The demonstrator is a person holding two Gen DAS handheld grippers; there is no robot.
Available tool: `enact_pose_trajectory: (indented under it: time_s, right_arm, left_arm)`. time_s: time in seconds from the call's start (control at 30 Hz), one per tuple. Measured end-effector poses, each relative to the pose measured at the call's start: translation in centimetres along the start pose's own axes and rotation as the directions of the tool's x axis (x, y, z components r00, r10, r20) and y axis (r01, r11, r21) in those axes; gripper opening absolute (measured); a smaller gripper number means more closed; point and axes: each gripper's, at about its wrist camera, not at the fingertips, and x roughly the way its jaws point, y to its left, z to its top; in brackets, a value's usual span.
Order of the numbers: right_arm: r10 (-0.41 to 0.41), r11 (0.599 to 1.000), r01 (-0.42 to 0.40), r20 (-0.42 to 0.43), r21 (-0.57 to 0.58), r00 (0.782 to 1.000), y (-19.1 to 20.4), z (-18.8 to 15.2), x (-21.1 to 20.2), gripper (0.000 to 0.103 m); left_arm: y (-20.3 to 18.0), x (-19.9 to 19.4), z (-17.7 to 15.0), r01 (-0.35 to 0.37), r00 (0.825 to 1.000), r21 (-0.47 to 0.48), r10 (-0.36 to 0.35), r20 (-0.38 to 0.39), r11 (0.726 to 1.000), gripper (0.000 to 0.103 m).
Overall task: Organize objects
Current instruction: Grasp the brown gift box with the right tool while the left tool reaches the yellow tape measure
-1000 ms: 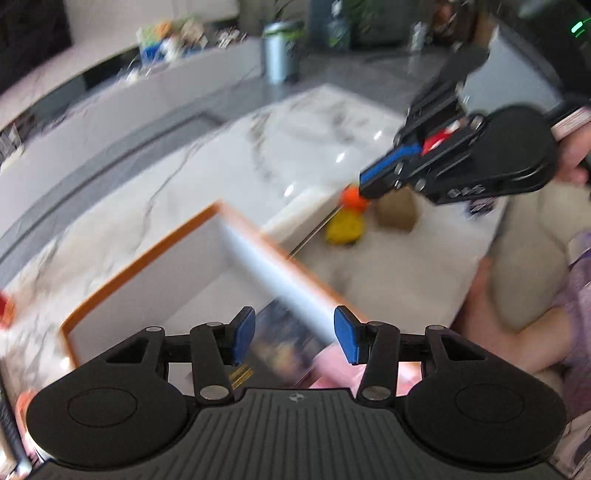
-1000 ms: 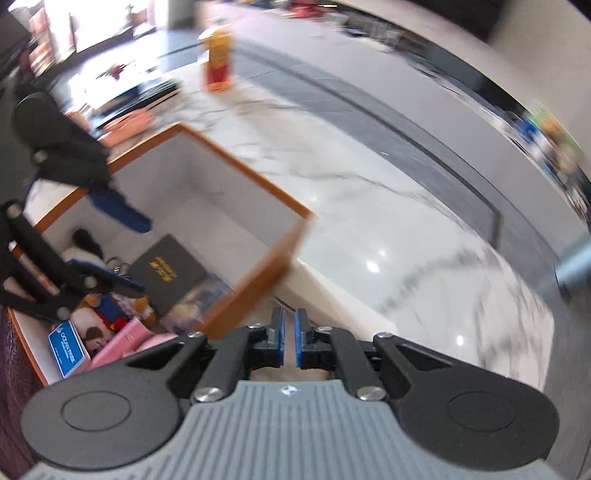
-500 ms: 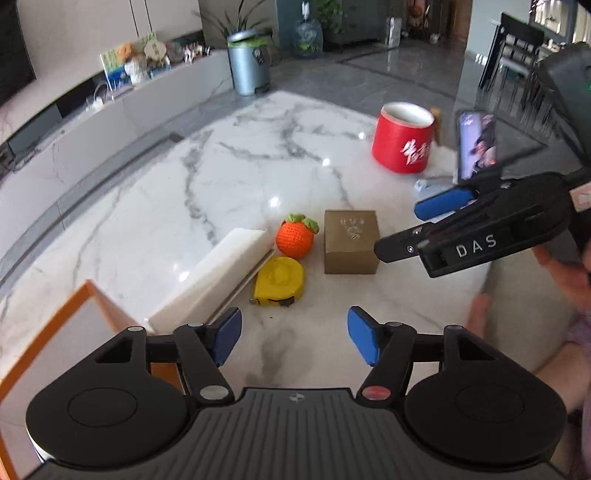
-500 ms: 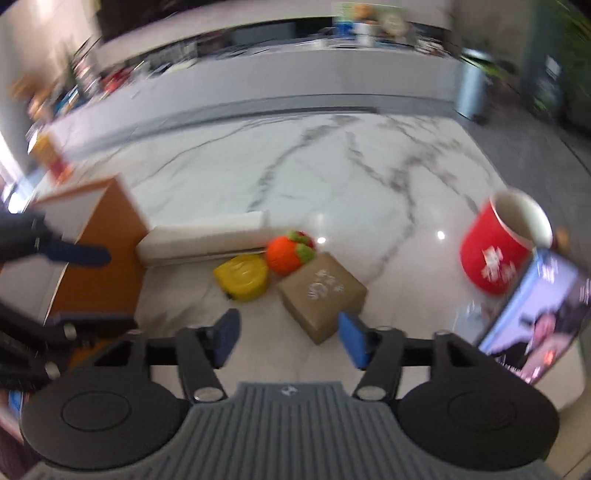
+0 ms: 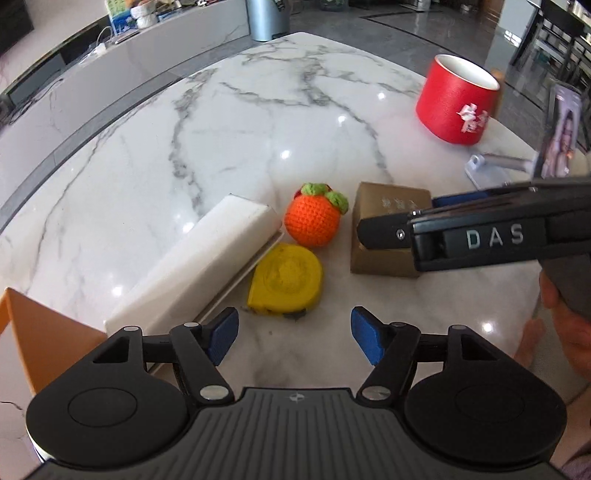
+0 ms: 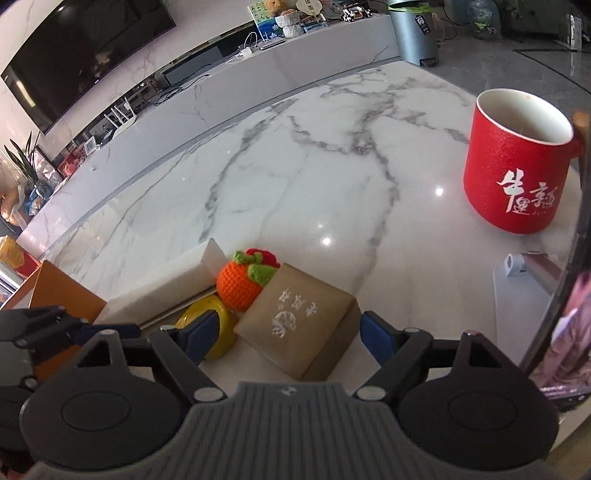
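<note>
Left gripper (image 5: 293, 334) and right gripper (image 6: 284, 332) angle downward, fingers (image 5: 221, 334) opening.

A home living room. A marble table (image 6: 280, 177) bears a red mug (image 6: 517, 162) and a propped phone (image 5: 561, 133); beyond it, a wall-mounted television (image 6: 85, 48) hangs above a long low console (image 6: 258, 70) with ornaments and cables. A bin (image 6: 413, 33) and what appear to be houseplants (image 6: 22, 158) stand at the edges.
</note>
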Motion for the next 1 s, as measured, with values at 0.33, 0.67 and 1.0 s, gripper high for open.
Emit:
enact_pose_trajectory:
  time_s: [0.33,0.67,1.0]
  right_arm:
    - [0.017,1.000,-0.017,-0.022,0.001,1.000,-0.8,0.2,1.5,0.084]
    - [0.051,0.999,-0.050,-0.024,0.010,0.998,-1.4,0.4,1.9,0.085]
    - [0.054,0.999,-0.054,-0.040,0.002,0.998,-1.4,0.2,1.8,0.084]
  left_arm:
    - [-0.4,1.5,1.1,-0.050,0.997,-0.013,0.049,-0.065,0.999,0.080]
    - [-1.5,2.8,1.7,-0.078,0.994,0.001,0.078,-0.072,0.997,0.079]
    - [-1.3,2.7,1.8,-0.092,0.994,-0.064,0.087,-0.072,0.994,0.061]
